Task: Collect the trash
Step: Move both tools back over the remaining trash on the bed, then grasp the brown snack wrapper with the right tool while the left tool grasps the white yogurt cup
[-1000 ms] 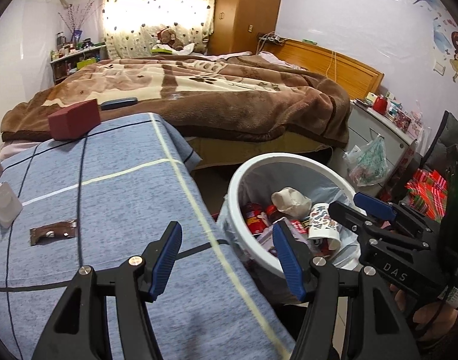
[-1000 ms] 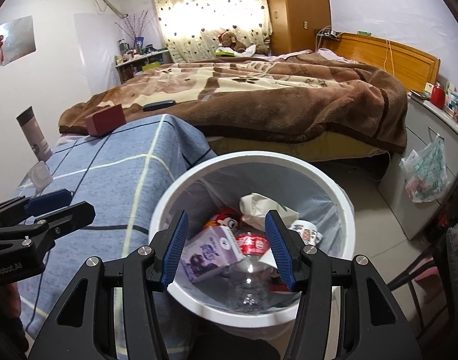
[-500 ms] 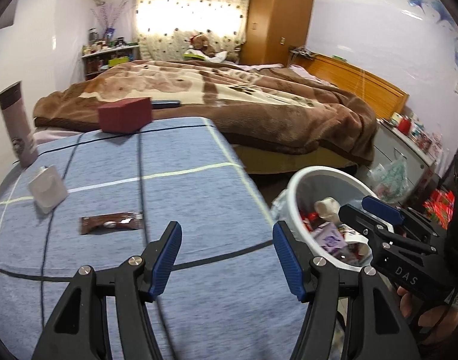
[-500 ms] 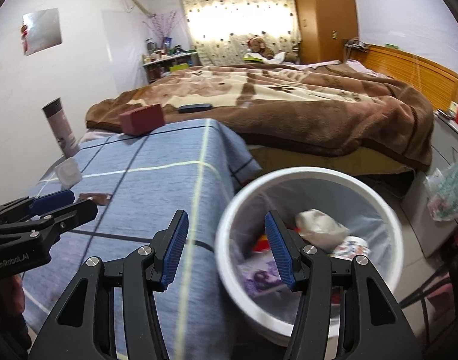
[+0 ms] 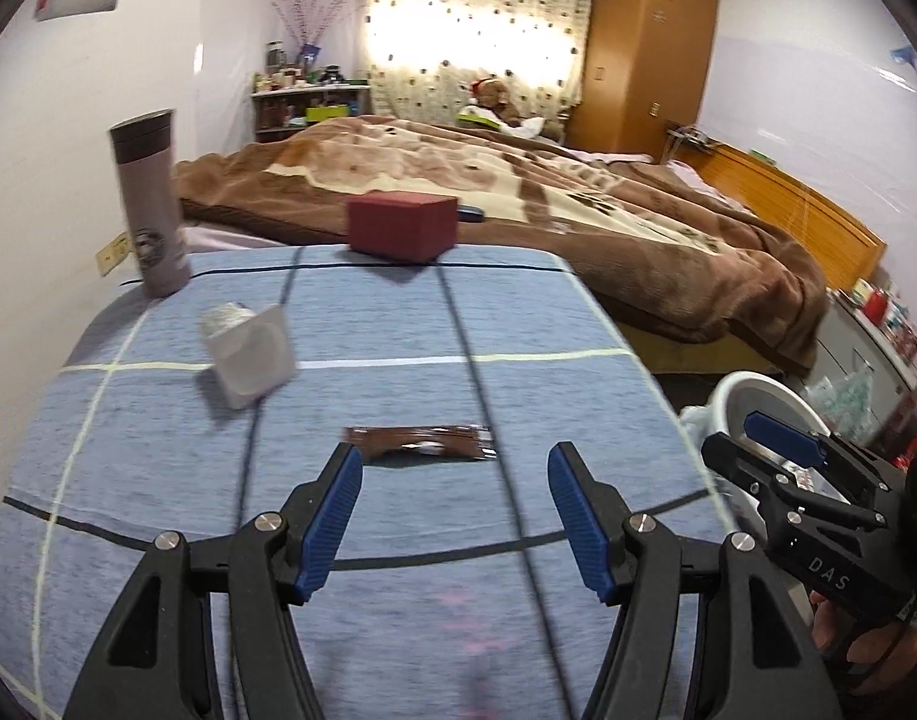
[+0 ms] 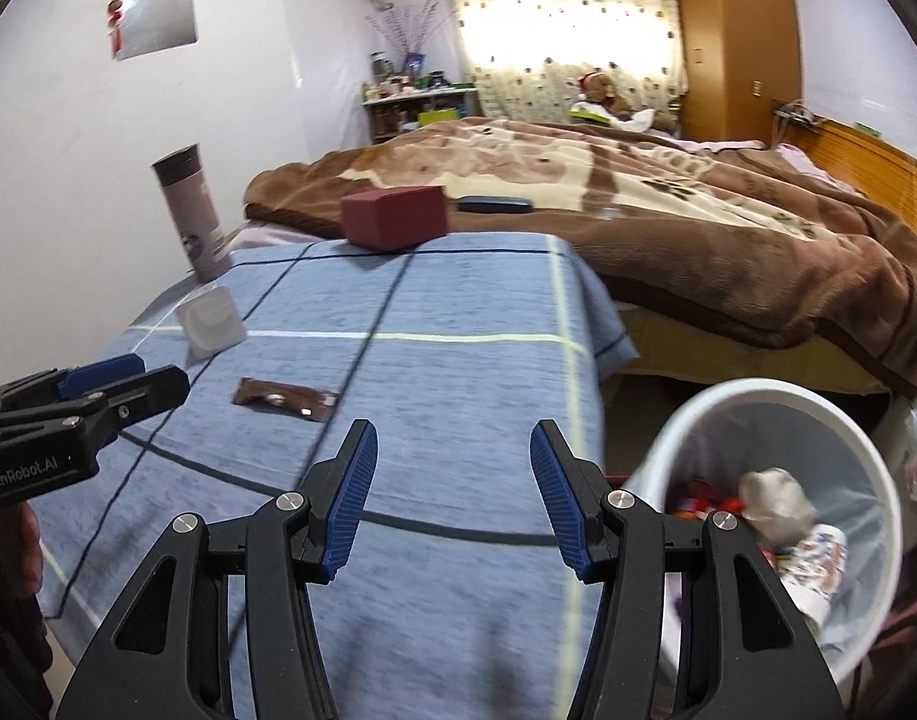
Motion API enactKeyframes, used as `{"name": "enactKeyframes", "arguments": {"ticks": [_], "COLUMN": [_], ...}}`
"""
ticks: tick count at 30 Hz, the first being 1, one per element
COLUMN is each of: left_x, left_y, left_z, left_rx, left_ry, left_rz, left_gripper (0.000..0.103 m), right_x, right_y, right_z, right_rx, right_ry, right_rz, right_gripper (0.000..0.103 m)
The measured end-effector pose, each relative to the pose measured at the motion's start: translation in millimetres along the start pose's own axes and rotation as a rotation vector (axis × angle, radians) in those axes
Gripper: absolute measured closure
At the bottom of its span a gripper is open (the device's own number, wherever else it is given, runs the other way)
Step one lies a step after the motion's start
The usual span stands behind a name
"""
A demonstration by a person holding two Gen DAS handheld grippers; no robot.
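Observation:
A brown snack wrapper (image 5: 419, 443) lies flat on the blue cloth-covered table (image 5: 398, 324), just beyond my left gripper (image 5: 455, 516), which is open and empty. The wrapper also shows in the right wrist view (image 6: 284, 399). My right gripper (image 6: 452, 498) is open and empty above the table's right part. The white trash bin (image 6: 866, 450), lined with a bag and holding crumpled paper, a cup and cans, stands on the floor right of the table; its rim shows in the left wrist view (image 5: 752, 387).
On the table stand a small white box (image 5: 248, 354), a grey tumbler (image 5: 149, 204) at the far left and a dark red box (image 5: 401, 228) at the far edge. A bed with a brown blanket (image 5: 608, 210) lies behind.
Both grippers have swung left, away from the bin and over the table. The wrapper now lies right ahead of my left gripper. Both stay open.

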State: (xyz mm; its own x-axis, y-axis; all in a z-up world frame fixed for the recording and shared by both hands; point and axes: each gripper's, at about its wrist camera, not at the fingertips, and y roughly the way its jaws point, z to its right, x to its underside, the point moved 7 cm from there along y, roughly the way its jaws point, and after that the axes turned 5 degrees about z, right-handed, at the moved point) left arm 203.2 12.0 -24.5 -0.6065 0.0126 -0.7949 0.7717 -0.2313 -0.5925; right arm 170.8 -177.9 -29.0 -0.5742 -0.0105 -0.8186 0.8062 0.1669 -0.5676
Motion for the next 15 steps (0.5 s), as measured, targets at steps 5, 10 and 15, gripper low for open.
{"name": "enactKeyframes", "arguments": {"ticks": [5,10,15], "left_x": [0.1,-1.7,-4.5], "left_y": [1.4,2.7,11.4], "left_z": [-37.7,-71.3,-96.6], "left_rx": [-0.056,-0.097,-0.129], "left_ry": [-0.019,-0.059,-0.070], "left_rz": [-0.005,-0.011,-0.029], "left_gripper": [0.036,0.036,0.035], "right_x": [-4.0,-5.9,-4.9], "right_y": [13.6,32.5,55.7], "right_z": [-24.9,-50.5,-76.3], "right_rx": [-0.042,-0.097,-0.147], "right_ry": [-0.042,-0.069,-0.120], "right_rz": [-0.024,-0.061,-0.105], "right_gripper": [0.048,0.048,0.048]}}
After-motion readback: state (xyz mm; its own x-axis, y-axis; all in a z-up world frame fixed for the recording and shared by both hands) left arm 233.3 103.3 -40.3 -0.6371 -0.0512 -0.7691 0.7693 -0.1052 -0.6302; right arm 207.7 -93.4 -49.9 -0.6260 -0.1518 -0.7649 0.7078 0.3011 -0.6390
